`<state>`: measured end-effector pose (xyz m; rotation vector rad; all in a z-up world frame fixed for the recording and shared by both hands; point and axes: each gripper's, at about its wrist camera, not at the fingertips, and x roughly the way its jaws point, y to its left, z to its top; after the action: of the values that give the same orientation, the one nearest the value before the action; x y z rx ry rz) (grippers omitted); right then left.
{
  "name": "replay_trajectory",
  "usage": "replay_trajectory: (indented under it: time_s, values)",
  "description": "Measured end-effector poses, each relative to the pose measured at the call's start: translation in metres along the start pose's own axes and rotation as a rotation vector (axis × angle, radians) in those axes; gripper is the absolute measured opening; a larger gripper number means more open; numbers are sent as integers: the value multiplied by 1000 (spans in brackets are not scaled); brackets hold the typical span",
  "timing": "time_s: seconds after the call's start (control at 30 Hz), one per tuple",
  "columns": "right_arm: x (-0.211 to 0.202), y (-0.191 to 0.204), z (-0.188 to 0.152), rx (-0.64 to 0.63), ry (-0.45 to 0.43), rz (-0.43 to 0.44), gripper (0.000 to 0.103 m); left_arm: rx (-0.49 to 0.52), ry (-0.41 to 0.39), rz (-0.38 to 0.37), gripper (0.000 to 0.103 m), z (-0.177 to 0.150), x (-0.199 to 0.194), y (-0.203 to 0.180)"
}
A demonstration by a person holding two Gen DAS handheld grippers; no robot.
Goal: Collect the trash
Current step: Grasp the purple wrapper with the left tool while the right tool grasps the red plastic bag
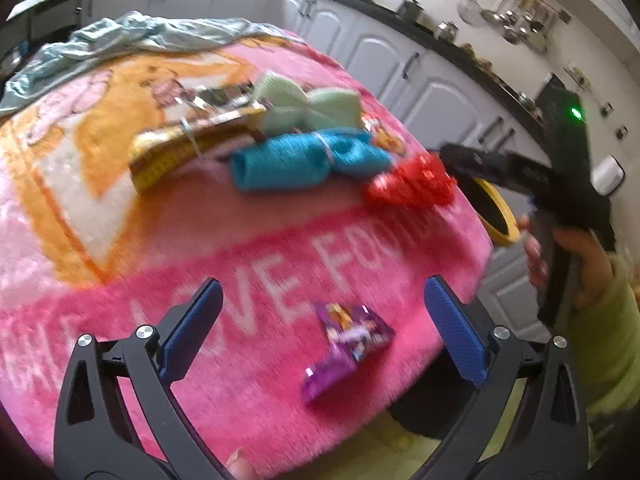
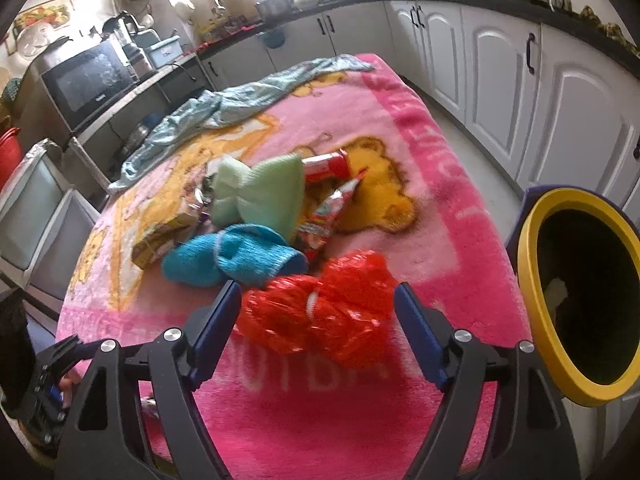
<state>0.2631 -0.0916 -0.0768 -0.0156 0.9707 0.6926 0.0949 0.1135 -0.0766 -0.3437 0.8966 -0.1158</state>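
Pink blanket [image 2: 420, 216] on worktop. L to R: yellow box [image 2: 160, 240], 1 green cloth bundle [image 2: 260, 196], 1 blue bundle [image 2: 236, 260], 2 red snack wrappers [image 2: 320, 216]. L gripper [image 1: 320, 332] fingers spread, empty, purple wrapper [image 1: 344, 344] lying between. R gripper [image 2: 316, 324] fingers spread wide around red crinkly bag [image 2: 320, 312], not touching. Yellow-rimmed bin [image 2: 576, 304] at far R.

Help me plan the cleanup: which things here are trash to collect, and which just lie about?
Trash job:
purple wrapper
red plastic wrapper
red snack packets
yellow-rimmed bin

Lying about:
green cloth
blue cloth
pale blue sheet
pink blanket
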Motion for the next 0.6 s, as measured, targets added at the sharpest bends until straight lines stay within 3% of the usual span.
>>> replay_trajectory:
  time_s: [0.17,0.27,0.4,0.47,0.6]
  values:
    - [19,-17,-3,41,38,-11,76,54,28,-39,91,-15,6,-13]
    - [28,-23,-5,67,54,11,76,71,50,-46,81,-19,12,-16]
    - [32,-25,-7,85,60,69,53,78,84,-44,65,-24,21,-15]
    - [31,-23,-6,75,54,82,47,68,100,-53,60,-25,25,-12]
    - [28,-19,-6,59,42,92,37,60,119,-59,42,-27,30,-9]
